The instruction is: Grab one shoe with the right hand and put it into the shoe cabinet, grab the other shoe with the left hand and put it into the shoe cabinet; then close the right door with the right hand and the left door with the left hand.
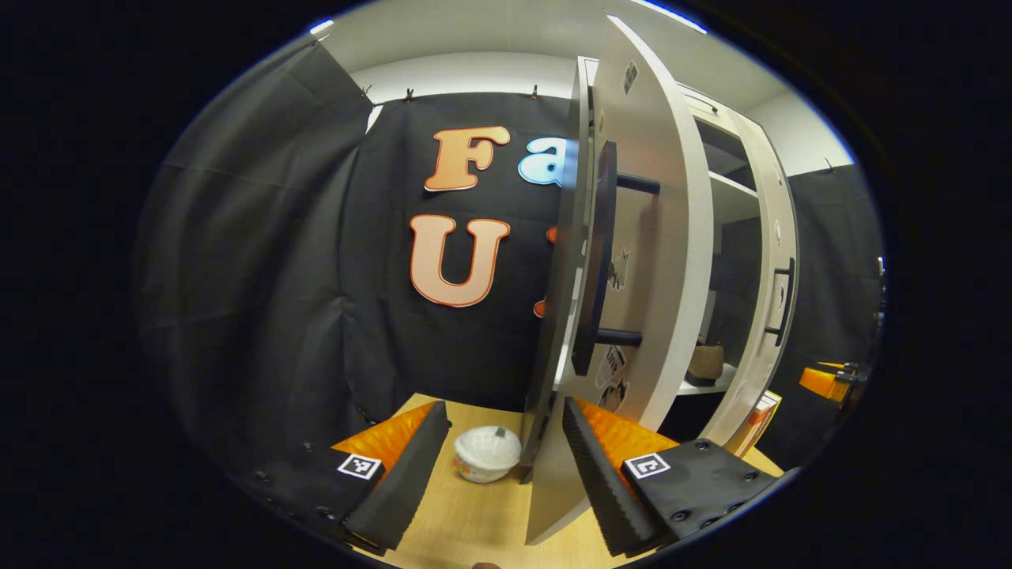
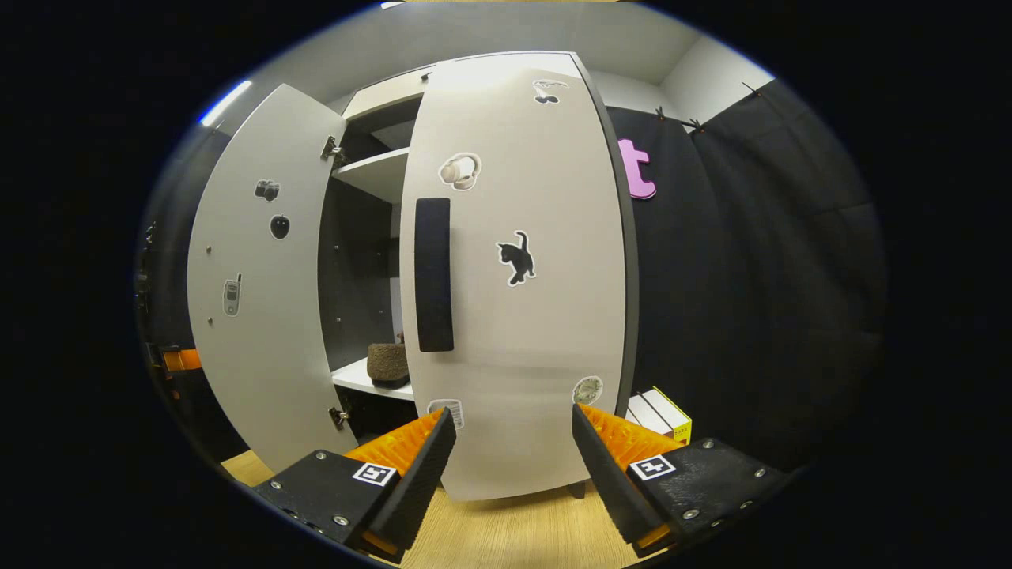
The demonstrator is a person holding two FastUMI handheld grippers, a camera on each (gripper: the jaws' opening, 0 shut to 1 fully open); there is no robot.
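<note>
Since the right door [image 2: 514, 316] is a stiff, light panel, the right gripper [image 2: 514, 454], jaws open and empty, could push near its handle [image 2: 433, 273]; the left gripper [image 1: 506, 454] is open too

black cloth walls [image 1: 261, 261], white ceiling [image 2: 506, 32], pale wood floor [image 2: 522, 537] underfoot.

White doors [image 2: 522, 332] with black handles [image 2: 434, 274] and small stickers [image 2: 516, 258], brown shoe [image 2: 387, 363], light wood floor [image 2: 506, 537], white bowl [image 1: 487, 453], yellow box [image 2: 660, 415]
</note>
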